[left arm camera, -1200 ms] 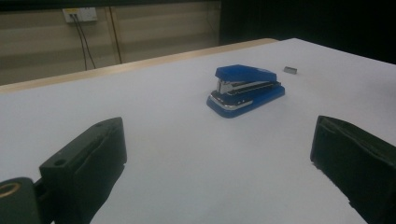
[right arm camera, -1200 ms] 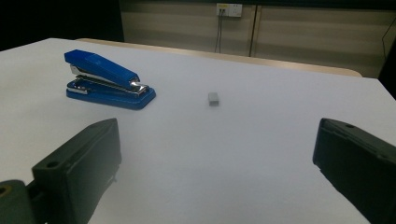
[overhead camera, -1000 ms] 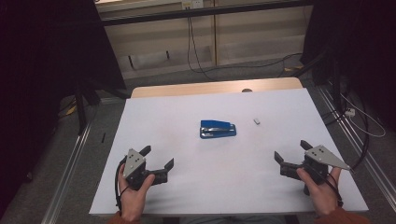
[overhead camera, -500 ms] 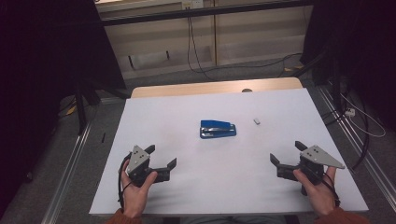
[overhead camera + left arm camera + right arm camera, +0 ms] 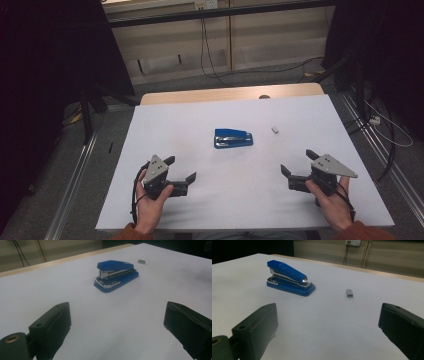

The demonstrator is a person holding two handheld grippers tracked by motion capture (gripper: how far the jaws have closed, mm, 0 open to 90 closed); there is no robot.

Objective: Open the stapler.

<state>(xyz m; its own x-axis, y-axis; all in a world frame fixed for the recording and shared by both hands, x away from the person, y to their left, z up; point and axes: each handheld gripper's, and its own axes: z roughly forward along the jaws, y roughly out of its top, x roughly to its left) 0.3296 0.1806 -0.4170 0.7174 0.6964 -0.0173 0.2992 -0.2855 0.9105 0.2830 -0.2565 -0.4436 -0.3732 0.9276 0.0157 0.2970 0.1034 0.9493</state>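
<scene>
White covers the table [image 5: 350,130], and on it, going from the left, the left gripper [image 5: 181,170] sits at about 7 o'clock with its black jaws wide apart and nothing between them; the blue stapler [image 5: 233,138] lies near the middle, at about 1 o'clock from that gripper and well apart from it. A small grey strip of staples [image 5: 274,130] lies near the stapler at its 2 o'clock side; the right gripper [image 5: 298,163] rests at about 5 o'clock of the table, its jaws also spread and holding nothing.

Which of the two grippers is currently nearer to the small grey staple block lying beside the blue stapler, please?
Right. The right gripper sits just in front of the staple block; the left gripper is far across the table, beyond the stapler.
</scene>
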